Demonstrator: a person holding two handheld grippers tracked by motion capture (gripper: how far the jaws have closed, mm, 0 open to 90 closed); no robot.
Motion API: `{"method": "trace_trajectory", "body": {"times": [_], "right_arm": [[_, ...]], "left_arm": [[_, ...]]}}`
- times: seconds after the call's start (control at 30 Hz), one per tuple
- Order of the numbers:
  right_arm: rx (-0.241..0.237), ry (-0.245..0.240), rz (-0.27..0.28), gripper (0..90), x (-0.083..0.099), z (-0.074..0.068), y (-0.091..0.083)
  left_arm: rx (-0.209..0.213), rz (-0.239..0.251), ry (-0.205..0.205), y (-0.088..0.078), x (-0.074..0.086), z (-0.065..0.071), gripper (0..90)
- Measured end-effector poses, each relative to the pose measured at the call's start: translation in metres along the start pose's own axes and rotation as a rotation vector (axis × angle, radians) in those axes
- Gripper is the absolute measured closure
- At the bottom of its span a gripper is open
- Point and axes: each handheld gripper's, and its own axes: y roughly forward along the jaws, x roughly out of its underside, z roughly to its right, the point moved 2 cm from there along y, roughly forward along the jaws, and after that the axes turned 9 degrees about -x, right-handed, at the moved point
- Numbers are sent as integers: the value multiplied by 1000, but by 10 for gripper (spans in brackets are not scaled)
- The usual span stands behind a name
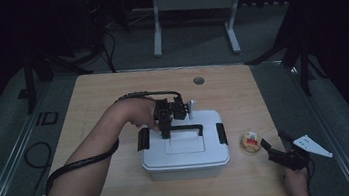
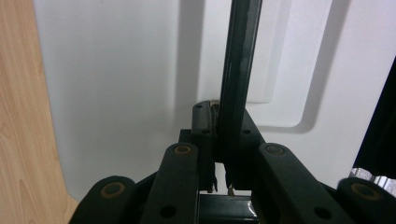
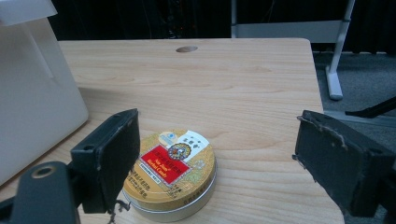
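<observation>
1. White storage box point(image 1: 185, 149): rigid plastic, lidded, standing at the centre of the wooden table point(image 1: 101, 94). Black latches sit at both ends of the lid; the left latch point(image 1: 142, 140) looks swung outward.
2. Carry handle point(image 1: 186, 128): a slim black bar across the lid top. It appears stiff and smooth, and is judged the proper place to take hold. A grip at mid-bar should keep the box level; an off-centre grip would likely tip it.
3. Handling estimate: the box looks light if empty, but its contents are hidden, so its weight cannot be told. The glossy bar may slip through hard pads under a quick lift.
4. Left gripper point(image 1: 165, 132): pointing down over the lid, jaws pressed together on the carry handle.
5. Right gripper point(image 1: 276, 152): resting at the table's right edge, jaws spread wide, nothing between them.
6. Round tin point(image 1: 251, 142): gold with a red label, lying flat just right of the box and just ahead of the right gripper, untouched.
7. View notes: the left gripper view gives the pinch itself, with the bar point(image 2: 236, 88) running between the closed pads. The high view gives the layout, both latches and the box's place. The right gripper view gives the tin's label point(image 3: 168, 161) and the box's side wall point(image 3: 32, 93).
</observation>
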Motion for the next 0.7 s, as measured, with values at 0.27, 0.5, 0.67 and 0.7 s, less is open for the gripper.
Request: {"method": "trace_trajectory", "body": {"times": [0.27, 0.5, 0.67, 0.7], "right_arm": [[0, 1, 1, 139, 0, 0, 0], [-1, 4, 1, 139, 0, 0, 0], [0, 3, 1, 139, 0, 0, 0], [0, 3, 1, 139, 0, 0, 0]], "left_arm": [[-9, -6, -1, -1, -1, 2, 830], [-10, 1, -7, -3, -1, 2, 833], [-22, 14, -10, -11, 0, 2, 833], [-21, 14, -7, -13, 0, 3, 833]]}}
